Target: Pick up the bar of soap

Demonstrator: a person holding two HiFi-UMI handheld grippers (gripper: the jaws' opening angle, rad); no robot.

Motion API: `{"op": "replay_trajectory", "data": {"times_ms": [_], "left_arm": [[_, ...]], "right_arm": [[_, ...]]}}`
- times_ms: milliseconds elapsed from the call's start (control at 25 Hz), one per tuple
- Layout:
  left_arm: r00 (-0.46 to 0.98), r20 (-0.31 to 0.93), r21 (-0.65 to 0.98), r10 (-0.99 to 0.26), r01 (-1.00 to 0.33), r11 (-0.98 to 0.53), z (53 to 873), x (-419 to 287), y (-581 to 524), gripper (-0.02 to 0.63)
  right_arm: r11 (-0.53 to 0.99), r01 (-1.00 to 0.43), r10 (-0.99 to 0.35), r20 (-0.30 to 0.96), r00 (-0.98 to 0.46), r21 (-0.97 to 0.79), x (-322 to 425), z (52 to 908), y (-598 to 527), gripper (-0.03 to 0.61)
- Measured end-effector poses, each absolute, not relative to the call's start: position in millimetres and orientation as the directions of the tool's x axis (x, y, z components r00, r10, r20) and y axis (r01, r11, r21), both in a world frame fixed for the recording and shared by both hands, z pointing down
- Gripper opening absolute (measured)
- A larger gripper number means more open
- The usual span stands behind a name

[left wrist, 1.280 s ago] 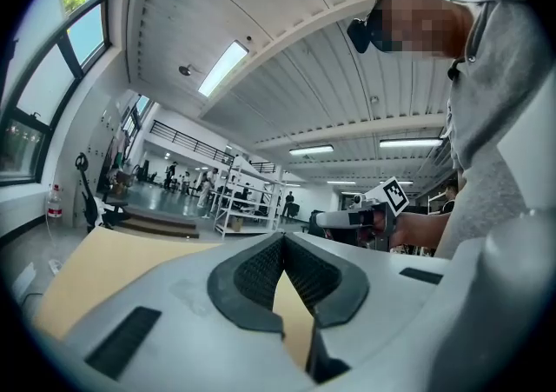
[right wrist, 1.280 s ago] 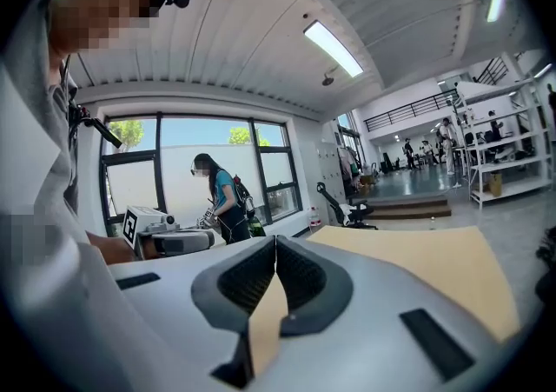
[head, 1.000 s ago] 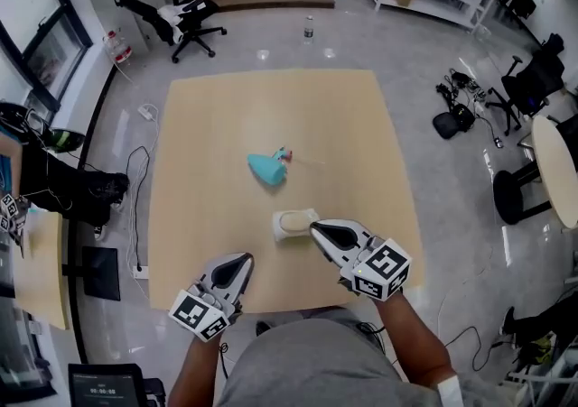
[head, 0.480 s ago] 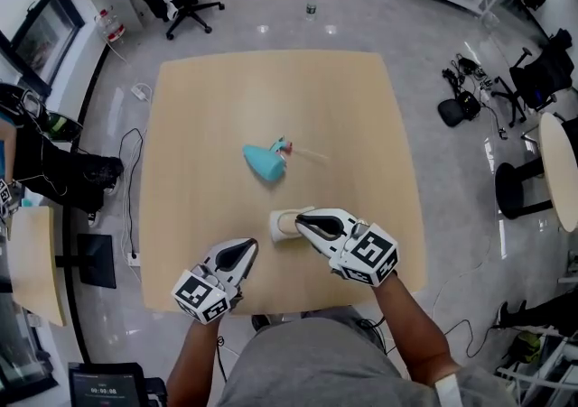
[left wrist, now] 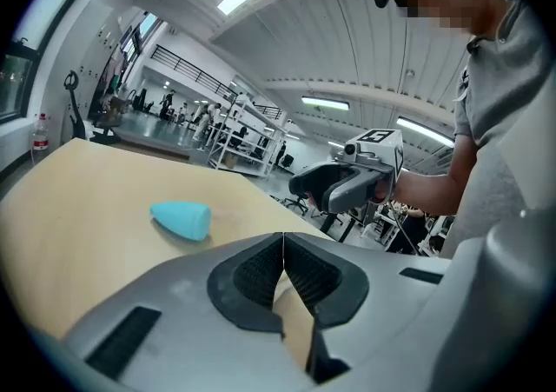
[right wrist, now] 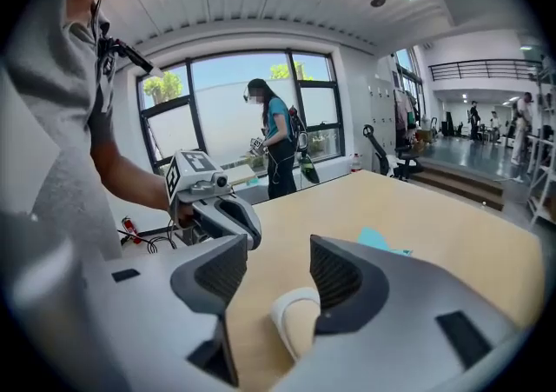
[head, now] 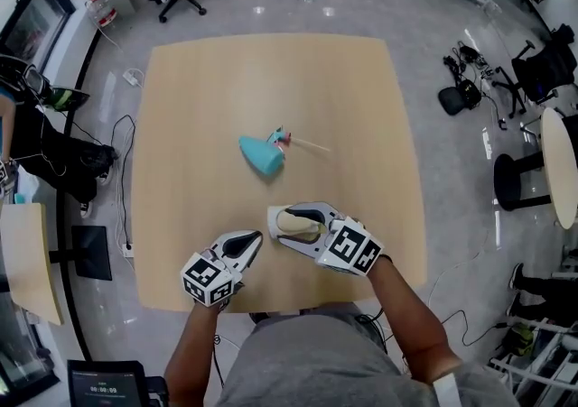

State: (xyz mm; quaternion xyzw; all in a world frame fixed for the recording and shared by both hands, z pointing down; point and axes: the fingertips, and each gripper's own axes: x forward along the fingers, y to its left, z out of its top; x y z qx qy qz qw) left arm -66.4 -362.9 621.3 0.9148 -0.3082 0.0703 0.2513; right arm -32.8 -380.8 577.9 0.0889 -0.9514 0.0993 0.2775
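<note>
Right tool (head: 284, 221) has just been opening its jaws, now spread around the bar of soap (right wrist: 294, 319), which lies on the counter (head: 226, 107) — not yet squeezed or lifted. Left tool (head: 251, 241) idles beside it, jaws together — empty.

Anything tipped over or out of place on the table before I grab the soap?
Only the teal spray bottle: it lies on its side mid-table, apart from the soap. The soap rests on the table between the right gripper's jaws, which have just been opening and don't press on it yet.
</note>
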Motion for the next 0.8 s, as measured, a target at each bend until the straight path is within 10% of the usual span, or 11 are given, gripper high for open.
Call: {"op": "replay_trajectory", "data": {"times_ms": [800], "left_arm": [[0.803,0.369,0.430,-0.467,-0.593,-0.680,666,-56,-378,0.006]], "right_arm": [[0.956,-0.243,-0.075,0.665,-0.743,-0.164,-15,661,-402,0.215]]}}
